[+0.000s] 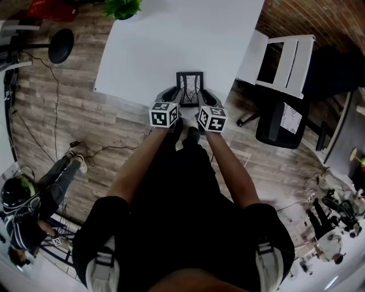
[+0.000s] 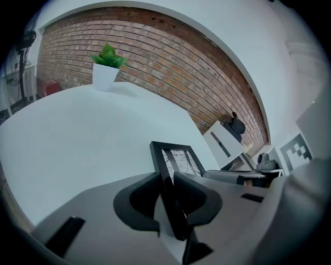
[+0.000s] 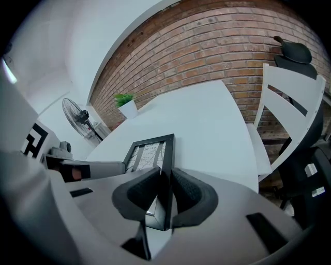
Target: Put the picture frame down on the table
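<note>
A black picture frame point(image 1: 190, 86) with a pale patterned print is held over the near edge of the white table point(image 1: 148, 51). My left gripper point(image 1: 176, 101) is shut on the frame's left side bar point(image 2: 168, 194), its pads pressed against the bar. On the frame's right side bar point(image 3: 166, 171) my right gripper point(image 1: 201, 102) is shut in the same way. The frame point(image 2: 178, 158) tilts away from me, its far end toward the table top. Whether it touches the table I cannot tell.
A potted green plant point(image 1: 122, 8) stands at the table's far edge. A white chair point(image 1: 285, 60) and a dark office chair point(image 1: 285, 117) are to the right of the table. A fan point(image 1: 60, 45) stands on the wooden floor at left. Cables lie on the floor.
</note>
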Available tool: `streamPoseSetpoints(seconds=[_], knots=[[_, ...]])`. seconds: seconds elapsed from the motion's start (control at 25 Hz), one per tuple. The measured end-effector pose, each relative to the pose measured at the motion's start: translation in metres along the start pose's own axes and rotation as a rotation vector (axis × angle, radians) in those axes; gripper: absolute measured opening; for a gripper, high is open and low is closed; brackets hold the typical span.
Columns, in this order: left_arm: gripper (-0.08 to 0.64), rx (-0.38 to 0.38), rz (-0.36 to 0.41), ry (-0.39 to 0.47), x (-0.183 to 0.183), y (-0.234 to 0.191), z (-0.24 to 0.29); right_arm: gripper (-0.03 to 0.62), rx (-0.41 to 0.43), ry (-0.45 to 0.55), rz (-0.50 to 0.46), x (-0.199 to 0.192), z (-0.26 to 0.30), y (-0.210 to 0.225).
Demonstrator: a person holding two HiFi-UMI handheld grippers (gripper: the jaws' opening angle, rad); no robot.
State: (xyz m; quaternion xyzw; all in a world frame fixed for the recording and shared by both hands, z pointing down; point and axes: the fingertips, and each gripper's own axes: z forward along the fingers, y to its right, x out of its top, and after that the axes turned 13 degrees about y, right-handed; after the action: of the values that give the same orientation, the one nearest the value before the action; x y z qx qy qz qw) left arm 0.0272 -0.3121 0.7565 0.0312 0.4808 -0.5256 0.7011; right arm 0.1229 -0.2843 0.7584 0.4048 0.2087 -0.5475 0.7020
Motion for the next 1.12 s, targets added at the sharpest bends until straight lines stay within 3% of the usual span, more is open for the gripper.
streamPoseSetpoints(seconds=[0.48,0.68,0.88,1.12], knots=[[0.086,0.010,0.004,-0.041,-0.002,-0.001,0.006,0.074,0.019,-0.009,0.013,-0.002,0.002,0.003],[0.121,0.030,-0.030,-0.020,0.003,-0.005,0.005,0.077,0.036,0.018,0.050,0.003,0.000,0.003],[0.147,0.031,-0.008,-0.006,0.005,-0.007,0.005,0.084,0.036,0.042,0.089,0.006,-0.001,0.008],[0.144,-0.010,0.033,0.044,0.018,0.000,-0.003,0.000,0.048,0.081,0.033,0.019,-0.016,0.006]])
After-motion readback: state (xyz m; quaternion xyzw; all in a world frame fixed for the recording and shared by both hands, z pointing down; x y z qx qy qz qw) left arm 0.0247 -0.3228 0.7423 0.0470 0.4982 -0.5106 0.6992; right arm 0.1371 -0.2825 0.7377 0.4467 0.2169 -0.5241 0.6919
